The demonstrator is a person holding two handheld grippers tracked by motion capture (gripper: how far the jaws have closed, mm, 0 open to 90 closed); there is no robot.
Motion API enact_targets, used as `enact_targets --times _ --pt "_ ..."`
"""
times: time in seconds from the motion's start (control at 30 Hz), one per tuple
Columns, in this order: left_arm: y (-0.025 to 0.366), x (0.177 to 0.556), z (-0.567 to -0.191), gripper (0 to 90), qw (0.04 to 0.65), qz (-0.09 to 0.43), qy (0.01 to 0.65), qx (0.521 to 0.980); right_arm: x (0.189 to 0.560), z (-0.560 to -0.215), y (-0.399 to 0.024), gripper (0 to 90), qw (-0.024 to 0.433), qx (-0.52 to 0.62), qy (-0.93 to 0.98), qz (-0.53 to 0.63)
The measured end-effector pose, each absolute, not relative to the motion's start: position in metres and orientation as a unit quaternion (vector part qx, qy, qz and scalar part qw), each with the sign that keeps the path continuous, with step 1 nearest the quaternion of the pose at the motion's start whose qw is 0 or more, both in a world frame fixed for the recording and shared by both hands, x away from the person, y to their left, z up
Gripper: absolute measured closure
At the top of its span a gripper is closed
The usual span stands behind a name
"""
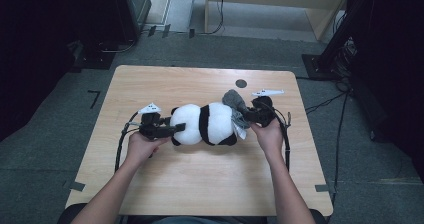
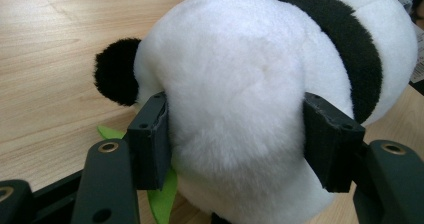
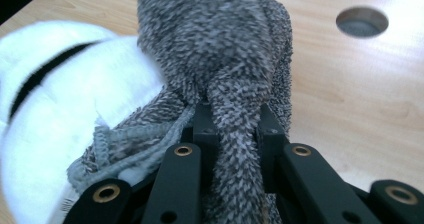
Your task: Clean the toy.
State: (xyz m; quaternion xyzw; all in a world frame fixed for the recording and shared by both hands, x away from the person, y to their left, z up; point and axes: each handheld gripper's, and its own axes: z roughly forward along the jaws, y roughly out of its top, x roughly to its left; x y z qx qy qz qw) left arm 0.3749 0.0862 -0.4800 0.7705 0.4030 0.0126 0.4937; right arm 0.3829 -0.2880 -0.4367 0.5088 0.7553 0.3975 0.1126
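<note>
A black-and-white panda plush (image 1: 202,124) lies on its side in the middle of the wooden table (image 1: 200,184). My left gripper (image 1: 175,128) comes in from the left, shut on the plush's round white end (image 2: 240,84), with a pad pressed into the fur on each side (image 2: 235,139). A black ear (image 2: 116,71) sticks out to the left. A grey knitted cloth (image 1: 234,104) drapes over the plush's right end. My right gripper (image 1: 247,116) is shut on a bunched strip of that cloth (image 3: 220,44), its jaws (image 3: 235,129) almost together around it.
A round cable hole (image 1: 241,83) sits in the table just behind the right gripper, also seen in the right gripper view (image 3: 362,21). A green felt piece (image 2: 162,194) pokes out under the plush. Cables trail from both grippers. Bare wood lies in front of the plush.
</note>
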Motion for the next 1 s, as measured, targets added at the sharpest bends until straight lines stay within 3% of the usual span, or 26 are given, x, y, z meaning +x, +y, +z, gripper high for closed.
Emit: enact_targets --times 0.27,0.5,0.7,0.87,1.0 --pt "0.088 0.376 -0.479 36.1 0.488 0.011 0.396 0.778 0.382 -0.442 -0.299 78.3 0.124 0.525 0.761 0.36" --pt "0.088 0.376 -0.478 36.3 0.491 0.011 0.393 0.777 0.364 -0.403 -0.311 78.1 0.16 0.511 0.742 0.404" --pt "0.087 0.375 -0.479 36.5 0.493 0.012 0.396 0.775 0.347 -0.38 -0.281 77.7 0.159 0.463 0.757 0.433" --pt "0.085 0.375 -0.478 37.2 0.485 0.016 0.401 0.777 0.349 -0.399 -0.258 77.1 0.139 0.454 0.773 0.421" --pt "0.085 0.375 -0.478 37.3 0.486 0.019 0.397 0.778 0.347 -0.412 -0.264 77.2 0.13 0.46 0.761 0.438"
